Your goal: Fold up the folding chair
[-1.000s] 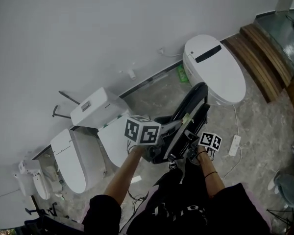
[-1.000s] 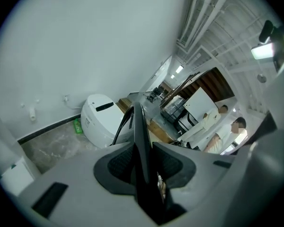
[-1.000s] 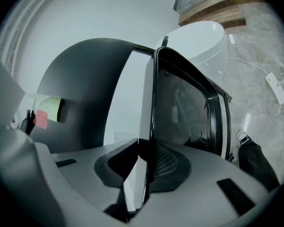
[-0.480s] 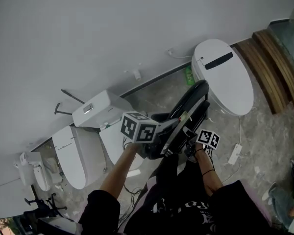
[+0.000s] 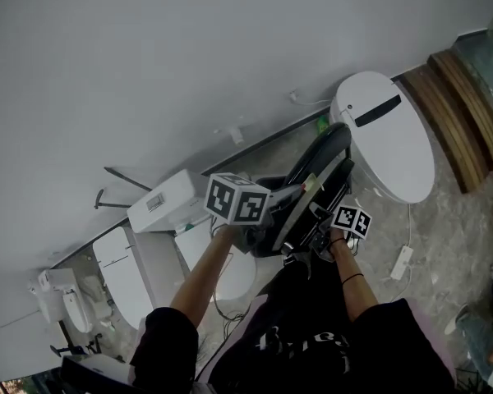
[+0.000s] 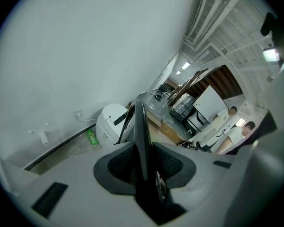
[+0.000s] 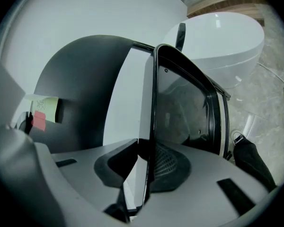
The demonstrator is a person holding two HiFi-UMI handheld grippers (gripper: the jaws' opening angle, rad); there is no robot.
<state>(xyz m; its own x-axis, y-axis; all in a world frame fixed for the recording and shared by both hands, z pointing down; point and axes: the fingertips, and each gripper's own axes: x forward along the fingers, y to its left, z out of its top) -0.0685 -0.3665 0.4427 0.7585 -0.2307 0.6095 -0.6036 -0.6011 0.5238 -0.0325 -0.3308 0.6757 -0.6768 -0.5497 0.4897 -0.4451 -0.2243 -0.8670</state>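
The black folding chair (image 5: 314, 183) is folded flat and held off the floor between both grippers, in front of the person. My left gripper (image 5: 265, 230), under its marker cube (image 5: 237, 202), is shut on the chair's thin black edge (image 6: 141, 141). In the left gripper view both pads of that gripper (image 6: 144, 163) press on the edge. My right gripper (image 5: 324, 230) is shut on the chair's thin black frame bar (image 7: 154, 103), with its pads (image 7: 170, 167) against the bar. A yellow and red label (image 7: 41, 109) sits on the curved backrest (image 7: 80, 84).
A white toilet (image 5: 386, 134) stands just beyond the chair by the grey wall (image 5: 148, 56). More white toilets and a cistern (image 5: 168, 202) stand at the left. A wooden step (image 5: 468, 97) rises at the right. A power strip (image 5: 403, 263) and cable lie on the stone floor.
The person has walked on with the chair, and both grippers have moved with it. The toilets have shifted in the head view. Neither grip has changed.
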